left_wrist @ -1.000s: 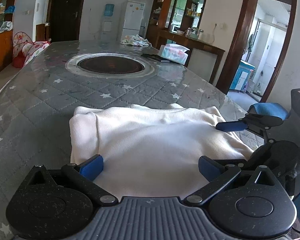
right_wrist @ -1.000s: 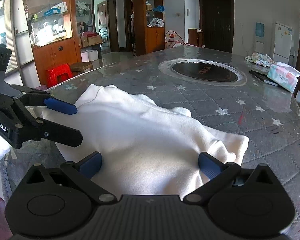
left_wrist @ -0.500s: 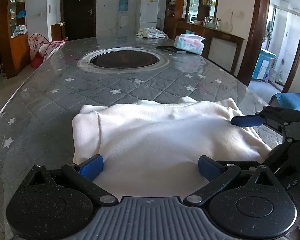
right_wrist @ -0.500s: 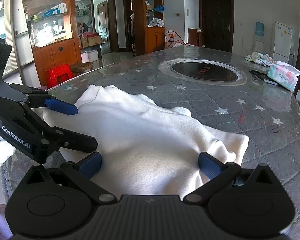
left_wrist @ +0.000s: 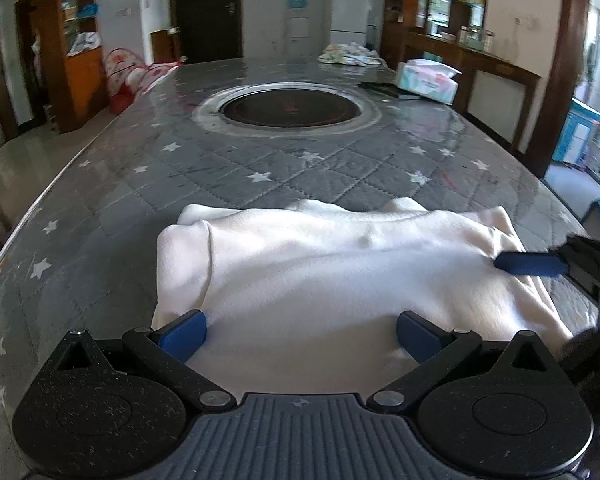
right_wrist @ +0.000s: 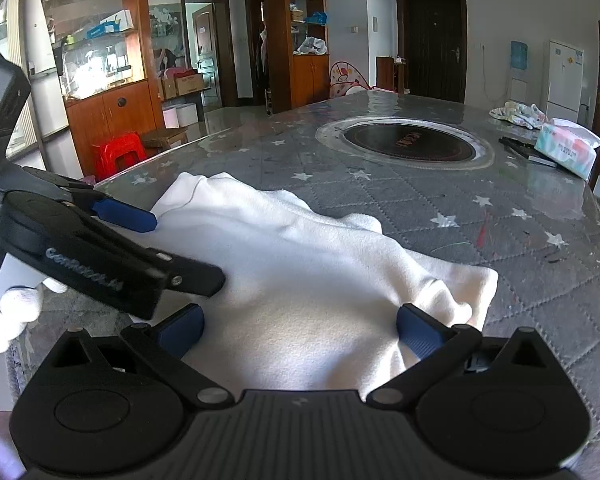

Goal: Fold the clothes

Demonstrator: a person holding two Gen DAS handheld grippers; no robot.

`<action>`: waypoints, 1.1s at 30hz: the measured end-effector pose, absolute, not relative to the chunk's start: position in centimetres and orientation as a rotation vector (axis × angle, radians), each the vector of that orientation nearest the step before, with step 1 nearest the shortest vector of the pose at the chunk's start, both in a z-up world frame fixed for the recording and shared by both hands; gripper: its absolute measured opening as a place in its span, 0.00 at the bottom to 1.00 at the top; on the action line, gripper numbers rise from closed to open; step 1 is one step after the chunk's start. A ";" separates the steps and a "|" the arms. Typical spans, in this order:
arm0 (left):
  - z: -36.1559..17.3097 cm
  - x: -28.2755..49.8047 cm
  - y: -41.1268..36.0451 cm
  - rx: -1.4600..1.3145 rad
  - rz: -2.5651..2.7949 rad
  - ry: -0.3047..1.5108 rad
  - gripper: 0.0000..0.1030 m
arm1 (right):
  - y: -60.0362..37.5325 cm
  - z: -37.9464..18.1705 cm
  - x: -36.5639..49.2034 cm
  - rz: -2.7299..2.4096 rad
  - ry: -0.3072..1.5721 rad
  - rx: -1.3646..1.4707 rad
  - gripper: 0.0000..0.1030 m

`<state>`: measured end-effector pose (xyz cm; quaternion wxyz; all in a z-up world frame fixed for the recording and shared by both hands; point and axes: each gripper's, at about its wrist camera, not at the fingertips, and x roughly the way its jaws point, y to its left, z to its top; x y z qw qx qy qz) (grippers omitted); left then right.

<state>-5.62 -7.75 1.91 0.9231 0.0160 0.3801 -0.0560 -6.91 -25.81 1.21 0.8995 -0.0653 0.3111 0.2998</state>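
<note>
One white garment lies at the near end of one long table with a grey quilted, star-printed cover. Two grippers show: the left gripper and the right gripper, each with two blue-padded fingers. One round dark cooktop sits in the table's middle. At the far right lie one tissue pack, one flat dark object just beside it, and one crumpled patterned cloth at the far end. Beyond the table stand one white fridge and one water dispenser. One red plastic stool stands on the floor to the left. One white-gloved hand shows at the near left.
</note>
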 end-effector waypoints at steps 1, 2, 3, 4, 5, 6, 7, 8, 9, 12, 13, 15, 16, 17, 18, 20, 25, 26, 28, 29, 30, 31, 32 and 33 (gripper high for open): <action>1.9 -5.5 -7.9 0.030 -0.102 0.779 1.00 | -25.8 1.2 -6.9 0.621 0.644 -0.134 1.00; 1.8 -5.4 -8.0 0.027 -0.090 0.777 1.00 | -25.8 1.2 -6.9 0.621 0.644 -0.134 1.00; 1.8 -5.3 -8.1 0.024 -0.077 0.775 1.00 | -25.8 1.2 -6.9 0.620 0.644 -0.134 1.00; 1.7 -5.3 -8.2 0.025 -0.064 0.773 1.00 | -25.8 1.2 -6.9 0.620 0.645 -0.134 1.00; 1.6 -5.2 -8.4 0.027 -0.050 0.769 1.00 | -25.8 1.2 -6.9 0.620 0.645 -0.134 1.00; 1.5 -5.2 -8.6 0.033 -0.041 0.765 1.00 | -25.8 1.2 -6.9 0.619 0.645 -0.135 1.00; 1.4 -5.1 -8.8 0.041 -0.034 0.761 1.00 | -25.8 1.2 -6.9 0.619 0.645 -0.135 1.00; 1.3 -5.1 -8.9 0.041 -0.029 0.758 1.00 | -25.8 1.2 -6.9 0.618 0.645 -0.136 1.00; 1.3 -5.1 -8.9 0.042 -0.029 0.755 1.00 | -25.8 1.2 -6.9 0.618 0.645 -0.136 1.00; 1.4 -5.0 -8.6 0.037 -0.038 0.755 1.00 | -25.7 1.2 -7.0 0.618 0.645 -0.136 1.00; 1.6 -5.2 -8.5 0.026 -0.035 0.754 1.00 | -25.7 1.3 -7.0 0.618 0.645 -0.136 1.00; 2.0 -5.6 -8.5 0.017 -0.018 0.747 1.00 | -25.7 1.3 -7.0 0.619 0.645 -0.136 1.00; 2.3 -5.7 -8.6 0.031 -0.003 0.737 1.00 | -25.7 1.3 -7.0 0.619 0.645 -0.136 1.00; 2.7 -5.9 -8.8 0.051 0.001 0.718 1.00 | -25.7 1.3 -7.1 0.619 0.646 -0.137 1.00; 3.1 -6.0 -9.0 0.072 0.000 0.695 1.00 | -25.7 1.3 -7.1 0.619 0.646 -0.137 1.00; 3.7 -5.7 -9.1 0.066 -0.037 0.677 1.00 | -25.8 1.3 -7.1 0.618 0.646 -0.137 1.00; 4.1 -3.2 -8.4 -0.008 -0.106 0.694 0.88 | -25.8 1.3 -7.1 0.618 0.646 -0.137 1.00; 4.0 -2.6 -8.1 -0.027 -0.113 0.704 0.87 | -25.8 1.3 -7.1 0.618 0.646 -0.137 1.00; 3.8 -1.4 -7.5 -0.065 -0.126 0.722 0.85 | -25.8 1.3 -7.1 0.618 0.646 -0.137 1.00; 3.7 -0.8 -7.3 -0.070 -0.124 0.727 0.81 | -25.8 1.3 -7.1 0.618 0.646 -0.137 1.00; 3.5 -0.3 -7.1 -0.070 -0.119 0.731 0.79 | -25.8 1.3 -7.1 0.618 0.646 -0.137 1.00; 3.3 0.1 -7.0 -0.070 -0.114 0.735 0.74 | -25.8 1.3 -7.1 0.618 0.646 -0.137 1.00; 3.0 0.6 -6.7 -0.078 -0.108 0.743 0.70 | -25.8 1.3 -7.1 0.618 0.646 -0.138 1.00; 2.7 1.0 -6.4 -0.090 -0.107 0.754 0.68 | -25.7 1.3 -7.1 0.618 0.646 -0.138 1.00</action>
